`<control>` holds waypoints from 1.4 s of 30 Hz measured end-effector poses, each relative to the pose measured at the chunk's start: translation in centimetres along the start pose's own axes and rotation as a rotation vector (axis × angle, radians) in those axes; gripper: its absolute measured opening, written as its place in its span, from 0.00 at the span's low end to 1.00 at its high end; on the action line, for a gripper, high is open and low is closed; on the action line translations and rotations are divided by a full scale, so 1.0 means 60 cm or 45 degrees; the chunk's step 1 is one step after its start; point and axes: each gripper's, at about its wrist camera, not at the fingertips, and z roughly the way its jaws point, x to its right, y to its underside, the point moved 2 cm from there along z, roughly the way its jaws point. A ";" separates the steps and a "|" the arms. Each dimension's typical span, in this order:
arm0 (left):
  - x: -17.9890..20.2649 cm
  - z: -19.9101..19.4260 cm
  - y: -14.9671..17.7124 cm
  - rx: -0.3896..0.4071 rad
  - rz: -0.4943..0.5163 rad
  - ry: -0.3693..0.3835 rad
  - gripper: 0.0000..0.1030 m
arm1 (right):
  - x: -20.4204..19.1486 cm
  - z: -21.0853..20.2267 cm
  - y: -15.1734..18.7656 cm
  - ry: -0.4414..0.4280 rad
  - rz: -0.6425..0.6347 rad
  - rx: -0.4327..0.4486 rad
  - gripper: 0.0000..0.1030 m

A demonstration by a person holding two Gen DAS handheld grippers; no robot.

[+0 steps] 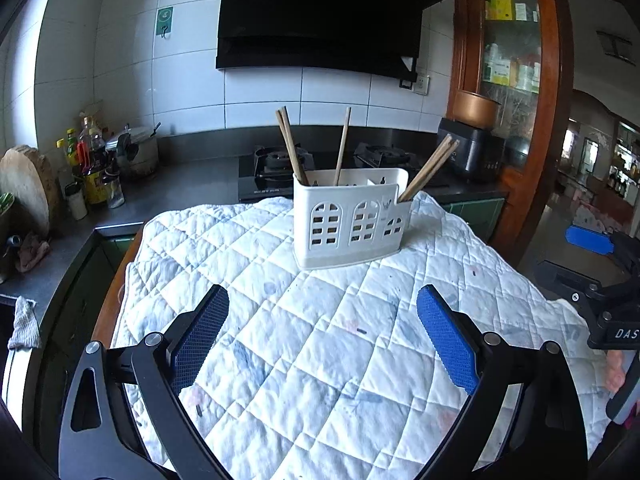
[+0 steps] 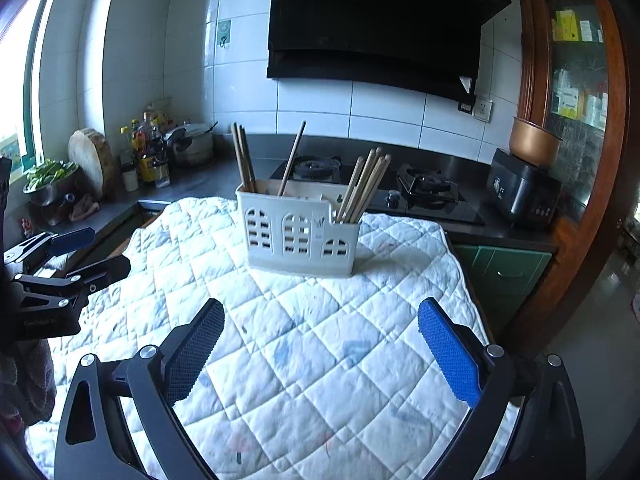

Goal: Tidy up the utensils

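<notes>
A white plastic utensil holder (image 1: 350, 220) (image 2: 300, 232) with arched cut-outs stands on a quilted white cloth (image 1: 320, 340) (image 2: 320, 340). Wooden chopsticks (image 1: 290, 146) (image 2: 366, 186) stick up from its compartments: some at the left end, one in the middle, a bunch leaning out at the right end. My left gripper (image 1: 322, 332) hovers over the cloth in front of the holder, open, nothing between its blue pads. My right gripper (image 2: 320, 344) is likewise open and empty, a little to the right. Each gripper shows at the edge of the other's view.
Behind the table runs a dark counter with a gas hob (image 2: 376, 188), a black range hood (image 2: 376, 28), bottles (image 2: 150, 156), a pot (image 2: 192, 146), a round wooden board (image 2: 90, 158) and a rice cooker (image 2: 520, 196). A wooden cabinet (image 2: 580, 100) stands at the right.
</notes>
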 end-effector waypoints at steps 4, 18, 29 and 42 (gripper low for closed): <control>-0.004 -0.005 0.027 -0.022 -0.008 -0.025 0.92 | -0.011 -0.006 0.027 0.006 0.016 0.002 0.92; -0.018 -0.033 0.076 -0.037 0.004 -0.060 0.92 | -0.004 -0.005 0.085 -0.004 0.128 -0.028 0.93; -0.011 -0.045 0.084 -0.043 0.019 -0.067 0.92 | 0.020 -0.022 0.091 0.009 0.183 -0.003 0.93; -0.008 -0.059 0.077 -0.017 -0.001 -0.037 0.92 | 0.013 -0.029 0.090 0.010 0.158 0.009 0.93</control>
